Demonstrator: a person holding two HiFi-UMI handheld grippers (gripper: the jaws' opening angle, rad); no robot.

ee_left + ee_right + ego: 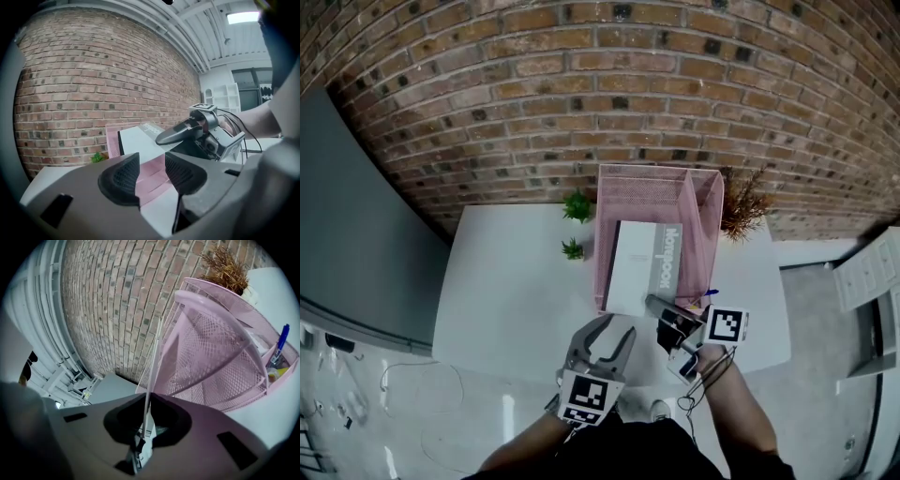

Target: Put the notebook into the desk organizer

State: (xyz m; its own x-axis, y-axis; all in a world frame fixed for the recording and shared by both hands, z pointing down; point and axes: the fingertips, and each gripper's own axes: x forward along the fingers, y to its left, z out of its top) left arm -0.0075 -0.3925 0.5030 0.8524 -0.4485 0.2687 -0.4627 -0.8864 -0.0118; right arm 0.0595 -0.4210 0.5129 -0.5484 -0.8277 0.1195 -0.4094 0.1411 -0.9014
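Head view: my right gripper (pixel 654 305) pinches the near edge of the notebook (pixel 636 267), which rests in the pink mesh organizer (pixel 705 202) on a white table (pixel 506 300) against the brick wall (pixel 609 94); my left gripper (pixel 609 330) gapes empty.

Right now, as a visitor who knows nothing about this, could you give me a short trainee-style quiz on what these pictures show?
1. Which gripper grips the near edge of the notebook?
2. True or false: the left gripper is open, with nothing held between its jaws.
3. The mesh organizer that the notebook is going into is: A blue, B pink, C black.

Key: 1. the right gripper; 2. true; 3. B.
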